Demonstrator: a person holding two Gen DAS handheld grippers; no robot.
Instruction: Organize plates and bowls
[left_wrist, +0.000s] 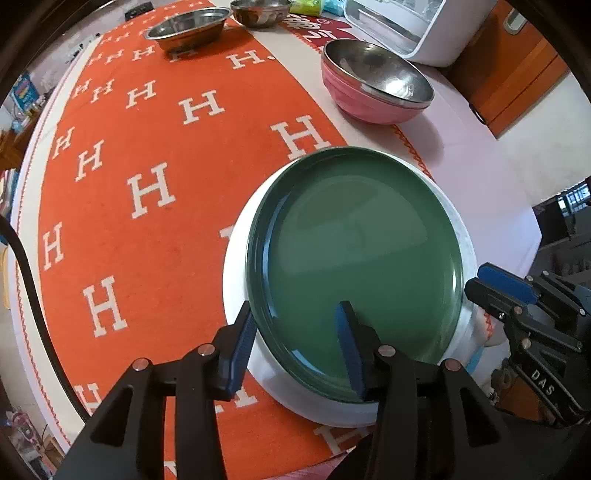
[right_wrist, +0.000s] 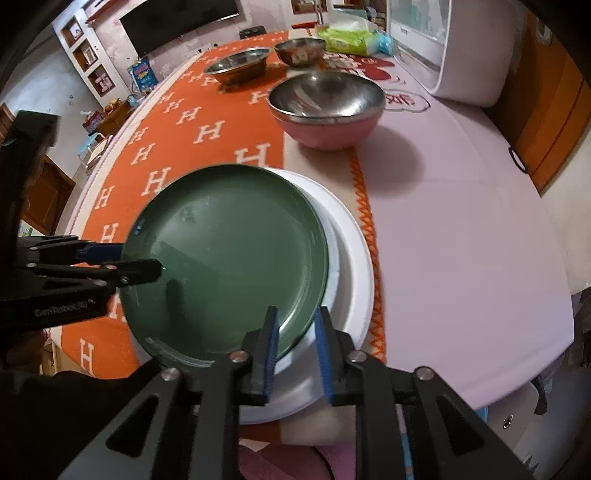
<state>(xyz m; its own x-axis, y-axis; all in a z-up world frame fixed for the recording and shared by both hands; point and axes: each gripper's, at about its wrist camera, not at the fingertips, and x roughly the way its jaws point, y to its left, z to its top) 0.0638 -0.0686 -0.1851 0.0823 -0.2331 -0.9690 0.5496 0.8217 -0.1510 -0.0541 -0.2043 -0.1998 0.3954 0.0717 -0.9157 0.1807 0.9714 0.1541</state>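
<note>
altogether one green plate (left_wrist: 354, 254), three steel bowls (left_wrist: 186, 27).

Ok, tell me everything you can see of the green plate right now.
The green plate is round, dark green and glossy, glazed ceramic by the look, with a low raised rim and an empty flat well. It lies level on top of a larger white plate, shifted off its centre, on the orange patterned cloth. The left claw straddles its near rim and the right claw straddles the opposite edge; both stand open, and whether any pad touches the rim is unclear.
</note>
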